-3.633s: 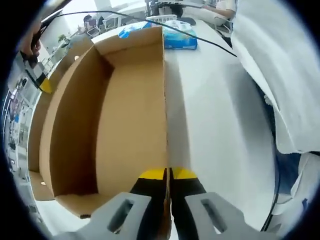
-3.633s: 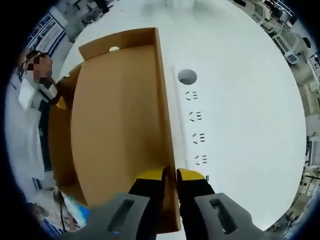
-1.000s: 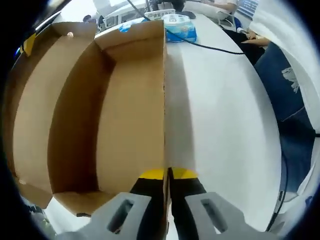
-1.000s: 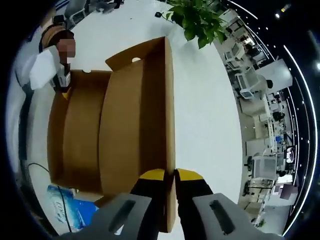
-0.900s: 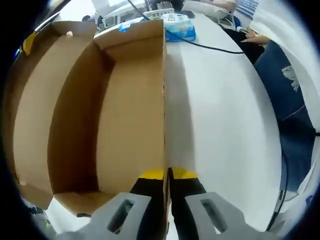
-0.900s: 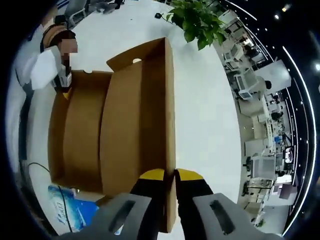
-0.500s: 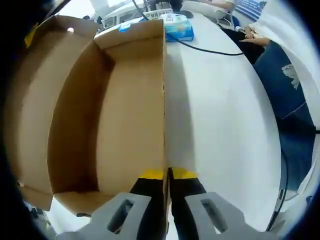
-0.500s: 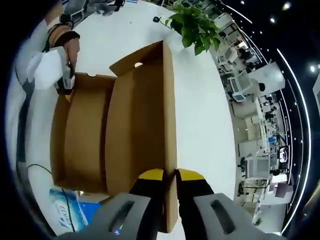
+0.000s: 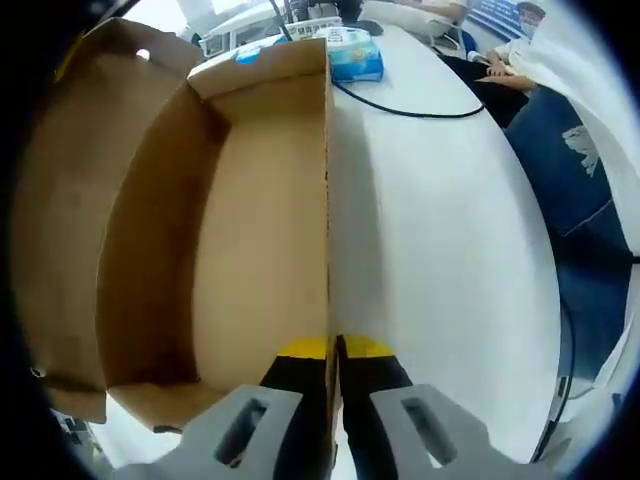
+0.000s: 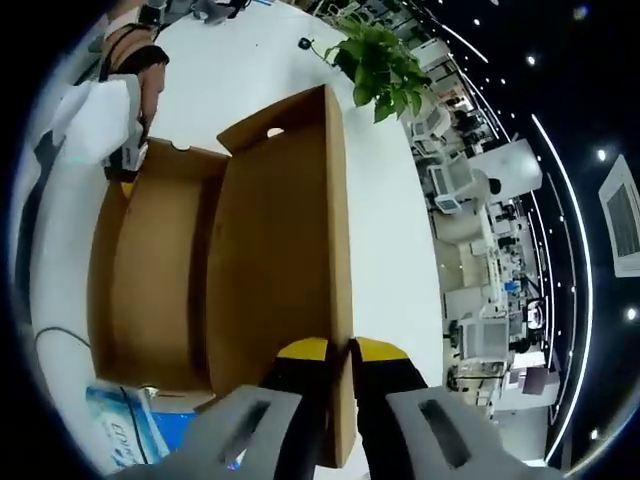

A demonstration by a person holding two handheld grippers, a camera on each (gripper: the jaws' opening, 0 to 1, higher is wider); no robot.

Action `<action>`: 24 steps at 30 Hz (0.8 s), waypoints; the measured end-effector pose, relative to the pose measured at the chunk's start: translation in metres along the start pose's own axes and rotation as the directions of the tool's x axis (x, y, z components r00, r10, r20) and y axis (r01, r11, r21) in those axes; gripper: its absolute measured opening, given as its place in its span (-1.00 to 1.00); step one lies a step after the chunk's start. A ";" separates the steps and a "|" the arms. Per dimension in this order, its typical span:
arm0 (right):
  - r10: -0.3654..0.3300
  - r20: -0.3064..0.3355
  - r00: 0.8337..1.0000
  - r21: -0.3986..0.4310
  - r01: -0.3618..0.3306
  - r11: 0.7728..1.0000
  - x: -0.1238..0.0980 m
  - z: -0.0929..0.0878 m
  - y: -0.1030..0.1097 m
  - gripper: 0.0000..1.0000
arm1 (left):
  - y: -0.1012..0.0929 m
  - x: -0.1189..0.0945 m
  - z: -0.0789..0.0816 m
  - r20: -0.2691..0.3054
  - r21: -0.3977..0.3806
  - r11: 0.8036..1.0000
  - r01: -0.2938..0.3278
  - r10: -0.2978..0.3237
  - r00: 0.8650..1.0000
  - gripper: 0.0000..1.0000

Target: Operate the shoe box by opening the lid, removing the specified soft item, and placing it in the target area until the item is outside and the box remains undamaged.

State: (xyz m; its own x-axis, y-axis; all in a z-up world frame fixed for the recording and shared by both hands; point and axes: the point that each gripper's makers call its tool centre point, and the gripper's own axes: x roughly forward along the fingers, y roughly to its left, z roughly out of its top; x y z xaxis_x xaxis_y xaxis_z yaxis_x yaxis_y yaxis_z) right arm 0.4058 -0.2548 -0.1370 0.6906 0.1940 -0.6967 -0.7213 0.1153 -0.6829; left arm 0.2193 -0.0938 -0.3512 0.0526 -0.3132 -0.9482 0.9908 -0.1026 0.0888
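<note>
The brown cardboard shoe box [image 9: 260, 230] lies open on the white table [image 9: 440, 260]. My left gripper [image 9: 335, 350] is shut on the top edge of the box's side wall. The hinged lid [image 9: 70, 190] stands raised to the left of the box. In the right gripper view, my right gripper [image 10: 340, 350] is shut on the lid's [image 10: 275, 240] front rim. Beyond the lid lies the box's base [image 10: 150, 270], with the left gripper [image 10: 125, 165] at its far wall. The inside of the box shows bare cardboard.
A blue tissue pack [image 9: 355, 55] and a black cable [image 9: 410, 108] lie at the table's far end. A person in dark blue [image 9: 590, 200] stands along the right edge. A potted plant [image 10: 375, 55] stands beyond the lid. The blue pack [image 10: 120, 425] shows low left.
The lid has swung further up with my right gripper on it, and that view has tilted toward the ceiling. My left gripper has kept its hold on the box wall.
</note>
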 end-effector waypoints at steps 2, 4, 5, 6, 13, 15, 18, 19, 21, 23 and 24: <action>-0.021 0.004 1.000 0.008 0.021 1.000 -0.003 0.000 0.002 -0.89 | 0.000 0.000 0.000 0.000 0.000 1.000 0.000 0.000 1.000 -0.98; -0.040 0.001 0.999 -0.008 0.040 0.999 -0.007 0.001 0.005 -0.89 | -0.001 0.000 0.000 0.000 0.000 1.000 0.001 -0.001 1.000 -0.98; -0.051 0.003 0.999 -0.017 0.051 0.999 -0.009 0.001 0.006 -0.89 | -0.001 0.000 0.000 0.001 -0.002 1.000 0.001 -0.001 1.000 -0.98; -0.058 0.004 0.998 -0.019 0.058 0.998 -0.010 0.002 0.007 -0.89 | -0.001 0.000 -0.001 0.001 -0.002 1.000 0.001 -0.001 1.000 -0.98; -0.157 -0.005 0.988 -0.073 0.156 0.985 -0.018 0.006 0.013 -0.91 | -0.004 0.001 -0.003 -0.003 -0.003 1.000 0.002 -0.002 1.000 -0.98; -0.169 -0.004 0.986 -0.083 0.169 0.982 -0.020 0.006 0.015 -0.91 | -0.005 0.000 -0.003 -0.003 0.002 1.000 0.003 -0.003 1.000 -0.98; -0.175 0.002 0.985 -0.081 0.175 0.981 -0.025 0.007 0.017 -0.91 | -0.005 0.002 -0.004 -0.002 0.000 1.000 0.001 -0.001 1.000 -0.98; -0.181 0.008 0.983 -0.081 0.181 0.980 -0.028 0.009 0.018 -0.91 | -0.006 0.002 -0.004 -0.003 0.001 1.000 0.000 0.000 1.000 -0.98; -0.188 0.012 0.982 -0.083 0.188 0.979 -0.031 0.010 0.022 -0.90 | -0.006 0.003 -0.005 -0.008 0.003 1.000 -0.001 0.001 1.000 -0.98; -0.204 0.019 0.979 -0.078 0.205 0.976 -0.033 0.009 0.025 -0.90 | -0.007 0.003 -0.005 -0.009 0.004 1.000 -0.001 0.001 1.000 -0.98; -0.209 0.023 0.978 -0.085 0.210 0.974 -0.034 0.009 0.026 -0.90 | -0.007 0.003 -0.005 -0.008 0.001 1.000 0.000 0.000 1.000 -0.98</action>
State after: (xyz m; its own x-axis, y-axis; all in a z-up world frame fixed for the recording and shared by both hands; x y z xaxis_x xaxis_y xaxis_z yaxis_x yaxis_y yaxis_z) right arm 0.3632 -0.2493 -0.1295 0.8248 0.1877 -0.5333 -0.5528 0.0701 -0.8303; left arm 0.2133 -0.0895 -0.3563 0.0535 -0.3055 -0.9507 0.9906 -0.1039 0.0892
